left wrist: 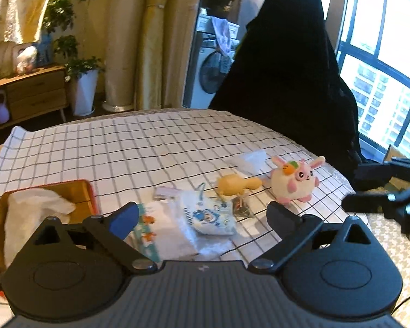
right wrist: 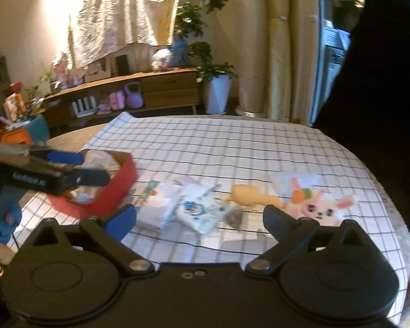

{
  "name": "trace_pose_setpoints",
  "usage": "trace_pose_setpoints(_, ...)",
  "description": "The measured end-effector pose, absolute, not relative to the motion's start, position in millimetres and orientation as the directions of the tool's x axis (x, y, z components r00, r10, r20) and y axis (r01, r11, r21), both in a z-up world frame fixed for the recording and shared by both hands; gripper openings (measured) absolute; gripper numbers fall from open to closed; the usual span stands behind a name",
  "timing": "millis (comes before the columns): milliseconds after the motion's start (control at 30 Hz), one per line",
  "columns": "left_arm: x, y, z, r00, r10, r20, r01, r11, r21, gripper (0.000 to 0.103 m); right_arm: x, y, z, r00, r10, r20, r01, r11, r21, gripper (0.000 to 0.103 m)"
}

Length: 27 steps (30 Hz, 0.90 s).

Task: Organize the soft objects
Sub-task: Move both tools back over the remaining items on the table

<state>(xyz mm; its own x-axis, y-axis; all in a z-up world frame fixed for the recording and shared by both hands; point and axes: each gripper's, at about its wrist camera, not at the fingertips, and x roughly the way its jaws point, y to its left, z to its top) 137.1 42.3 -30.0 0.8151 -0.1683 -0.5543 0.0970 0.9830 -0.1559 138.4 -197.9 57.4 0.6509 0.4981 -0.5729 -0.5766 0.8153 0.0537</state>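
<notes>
A table draped in a white checked cloth (left wrist: pixel 139 147) is seen from both wrist cameras. The left gripper (left wrist: pixel 203 217) is held above the near edge with its jaws spread wide and nothing between them; its left finger pad (left wrist: pixel 123 220) is blue. The right gripper (right wrist: pixel 199 217) is likewise spread wide and empty, raised over the near side of the cloth.

In the left wrist view, a red box (left wrist: pixel 80 188) is found at the left side of the cloth, with crumpled white soft material (left wrist: pixel 32 213) lying inside it. Between the two spread fingers a white packet printed with a blue cartoon figure (left wrist: pixel 209 216) is seen, resting on clear plastic wrapping (left wrist: pixel 172 235). Just beyond it a yellow soft toy (left wrist: pixel 236 184) lies on its side, and a small dark tag (left wrist: pixel 240 209) is placed near it. To the right, a pink and white bunny plush with a carrot on its head (left wrist: pixel 295 181) is set upright on the cloth, close beside the yellow toy but apart from it. The right gripper is visible at the right edge of this view.

In the right wrist view, the left gripper is seen over the red box, and the bunny plush is blurred. A black draped chair back (left wrist: pixel 287 63) stands behind the table
</notes>
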Motion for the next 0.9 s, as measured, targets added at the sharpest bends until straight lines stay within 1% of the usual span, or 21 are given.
trace_pose_setpoints(233,159.9,21.2,-43.4,0.824,-0.18,-0.537,0.12,0.982,-0.145,0.101,172.9,-213.5,55.3,0.67,0.463,-0.581,-0.519,0.851,0.079,0.099)
trace_pose_setpoints(500,187.9,1.0,-69.6,0.799,-0.143,-0.584,0.102,0.989,-0.104,0.101,223.8,-212.3,55.3,0.669,0.43,-0.607,-0.496,0.866,0.067,0.099)
trace_pose_setpoints(600,197.1,-3.0,-79.9,0.792,-0.132,-0.596,0.102,0.991,-0.083,0.1,249.6,-211.4,55.7,0.665,0.415,-0.621,-0.47,0.879,0.083,0.099)
trace_pose_setpoints(767,217.3,-10.2,-95.2,0.761,-0.158,-0.63,0.149,0.987,-0.067,0.1,290.5,-205.4,46.9,0.651,0.372,-0.661,-0.439,0.895,0.071,0.099)
trace_pose_setpoints(900,228.9,-24.8,-112.8,0.735,-0.149,-0.661,0.194,0.981,-0.006,0.1,325.7,-201.3,33.0,0.632,0.33,-0.701,-0.395,0.916,0.075,0.099)
